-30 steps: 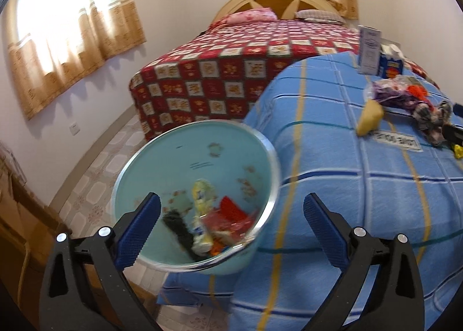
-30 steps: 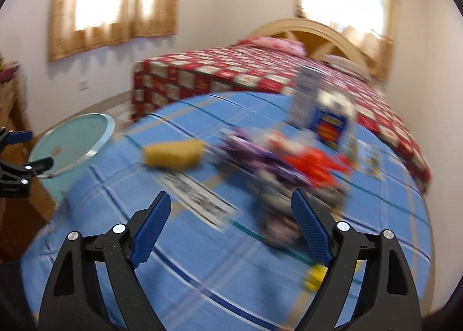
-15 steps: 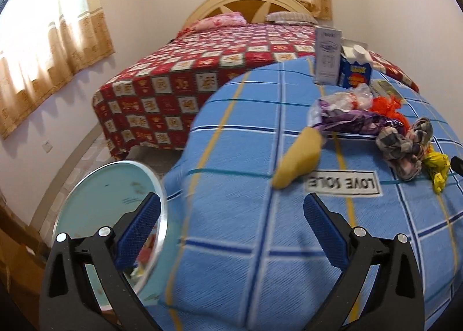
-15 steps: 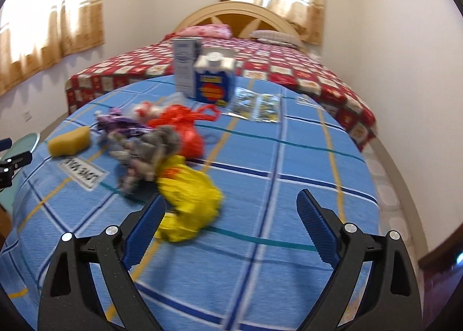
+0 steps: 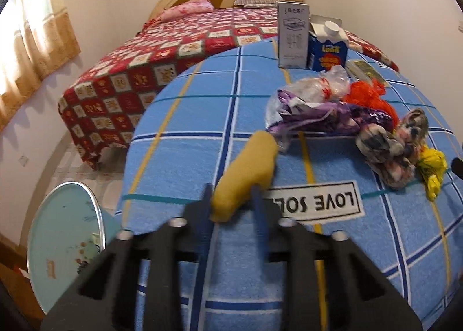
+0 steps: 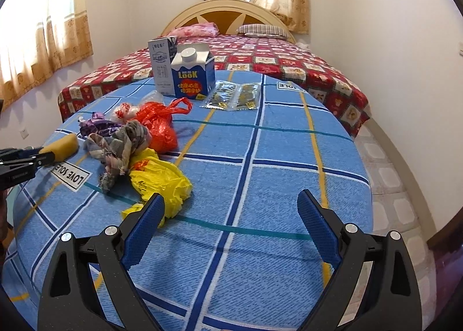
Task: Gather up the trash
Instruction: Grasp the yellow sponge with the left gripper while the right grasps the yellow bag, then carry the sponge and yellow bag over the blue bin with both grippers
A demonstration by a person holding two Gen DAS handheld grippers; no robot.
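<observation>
Between the closing jaws of the left gripper [image 5: 231,200] sits the near end of a yellow sponge [image 5: 246,171], the blue pads pressing its sides while its far end lies on the blue checked cloth [image 5: 188,99] over the table. Just right of the sponge, a white label reading LOVE SOLE [image 5: 318,200] is sewn on the cloth. Beyond the sponge lies a heap of trash: a purple wrapper [image 5: 318,116] under a clear bag [image 5: 312,87], an orange bag [image 5: 373,96], a mottled rag [image 5: 390,142], and a yellow bag [image 5: 432,166] at the right end. Farther back, a tall white carton [image 5: 292,35] and a blue milk carton [image 5: 328,47] stand upright side by side. Two flat clear sachets [image 6: 234,96] lie beside the blue carton. Below the table edge at lower left stands a pale green bin [image 5: 58,244] with scraps inside. Right gripper [image 6: 231,226]: jaws wide apart, nothing between them, hovering over bare cloth with its left finger just beside the yellow bag. Background: a bed with a red patterned cover [image 6: 275,53], two pillows, curtained windows.
</observation>
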